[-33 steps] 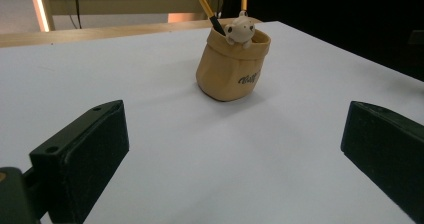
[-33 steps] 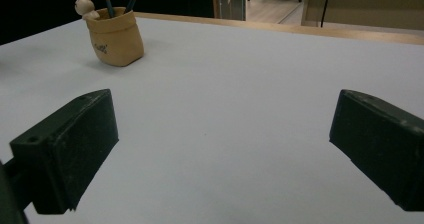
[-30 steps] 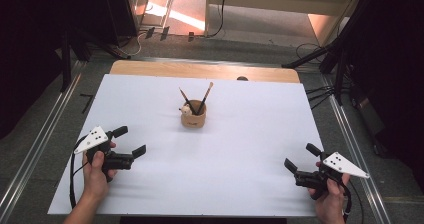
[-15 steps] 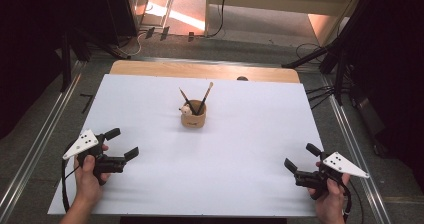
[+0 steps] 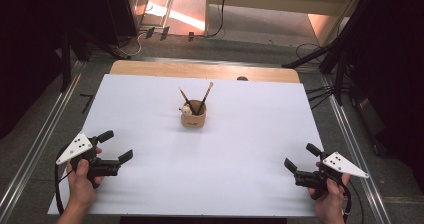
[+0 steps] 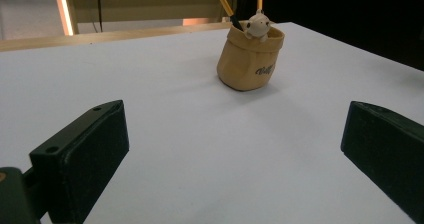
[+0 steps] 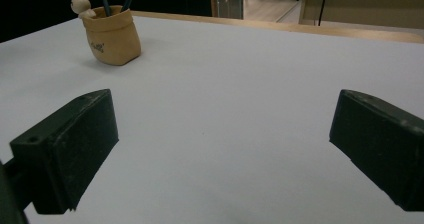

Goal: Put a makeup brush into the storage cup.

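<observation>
The white tabletop (image 5: pixel 240 149) filled the middle of the high view, with a strip of bare wood along its far edge at the top. Nothing lay on it except one small thing near its centre.

My left hand-held gripper (image 5: pixel 116 146) sat at the lower left of the high view, over the near left part of the white surface, its jaws set wide apart and gripping nothing. They pointed up and to the right of the frame. My right hand-held gripper (image 5: pixel 302 157) sat at the lower right of that view, near the right edge of the tabletop, its jaws likewise spread and bare, pointing up and to the left. The two were well apart from each other.

The tan pen pot (image 5: pixel 193 117) stood upright just above the middle of the high view, well apart from both grippers. In the left gripper view it (image 6: pixel 249 64) showed at the upper centre-right, beyond the gap between my jaws; in the right gripper view it (image 7: pixel 111 38) showed at the upper left.

Two pencils (image 5: pixel 205 98) leaned apart out of the pot, and a small pale figure (image 6: pixel 258 23) perched at its rim.
</observation>
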`<state>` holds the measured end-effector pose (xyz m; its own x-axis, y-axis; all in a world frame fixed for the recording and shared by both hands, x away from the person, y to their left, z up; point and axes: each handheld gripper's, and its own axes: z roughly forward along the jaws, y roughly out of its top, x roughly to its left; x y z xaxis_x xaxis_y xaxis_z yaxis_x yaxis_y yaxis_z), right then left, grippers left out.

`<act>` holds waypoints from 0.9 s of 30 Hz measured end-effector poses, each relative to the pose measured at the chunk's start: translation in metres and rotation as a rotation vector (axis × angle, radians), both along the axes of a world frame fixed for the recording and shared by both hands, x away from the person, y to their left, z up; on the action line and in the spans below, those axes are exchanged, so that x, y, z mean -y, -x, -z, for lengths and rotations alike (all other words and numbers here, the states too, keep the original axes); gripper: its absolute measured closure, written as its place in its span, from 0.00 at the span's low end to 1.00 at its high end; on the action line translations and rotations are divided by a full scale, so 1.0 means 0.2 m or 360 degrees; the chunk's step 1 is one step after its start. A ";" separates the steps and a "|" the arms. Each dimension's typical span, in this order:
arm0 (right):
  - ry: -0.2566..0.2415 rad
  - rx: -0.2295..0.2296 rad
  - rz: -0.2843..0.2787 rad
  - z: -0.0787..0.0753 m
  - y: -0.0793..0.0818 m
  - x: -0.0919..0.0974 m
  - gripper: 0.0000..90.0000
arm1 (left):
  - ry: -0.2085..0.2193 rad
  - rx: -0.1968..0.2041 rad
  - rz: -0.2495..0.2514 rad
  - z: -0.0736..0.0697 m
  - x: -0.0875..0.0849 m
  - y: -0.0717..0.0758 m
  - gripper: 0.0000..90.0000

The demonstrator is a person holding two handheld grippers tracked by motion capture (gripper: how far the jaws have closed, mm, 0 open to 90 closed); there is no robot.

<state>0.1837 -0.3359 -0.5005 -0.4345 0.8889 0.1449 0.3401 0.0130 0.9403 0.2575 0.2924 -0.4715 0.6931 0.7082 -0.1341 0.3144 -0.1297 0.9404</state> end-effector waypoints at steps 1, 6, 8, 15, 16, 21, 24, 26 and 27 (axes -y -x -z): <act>-0.0001 0.0000 0.0000 0.00 0.00 0.00 0.00 | 0.0012 0.0000 0.0002 0.00 -0.01 0.00 0.00; 0.0001 0.0001 0.0003 0.00 0.00 0.00 0.00 | 0.0020 -0.0001 0.0009 0.01 -0.04 0.02 0.00; -0.0003 -0.0004 0.0005 0.00 0.00 0.00 0.00 | 0.0003 -0.0005 0.0013 0.02 -0.04 0.03 0.00; 0.0012 -0.0004 0.0003 0.00 0.00 -0.01 0.00 | -0.0009 0.0004 -0.0016 0.00 -0.08 0.04 0.00; 0.0015 -0.0002 0.0004 0.00 0.00 0.00 0.00 | 0.0004 0.0000 -0.0018 0.01 -0.09 0.04 0.00; 0.0016 -0.0012 0.0008 0.01 0.00 0.00 0.00 | -0.0023 -0.0028 -0.0014 0.03 -0.10 0.05 0.00; 0.0011 -0.0009 0.0009 0.00 0.00 -0.01 0.00 | -0.0017 -0.0028 -0.0021 0.03 -0.10 0.04 0.00; 0.0018 -0.0010 0.0009 0.00 0.01 -0.01 0.00 | -0.0017 -0.0022 -0.0023 0.03 -0.10 0.04 0.00; 0.0021 -0.0008 0.0011 0.00 0.01 -0.01 0.00 | -0.0008 -0.0020 -0.0028 0.03 -0.10 0.04 0.00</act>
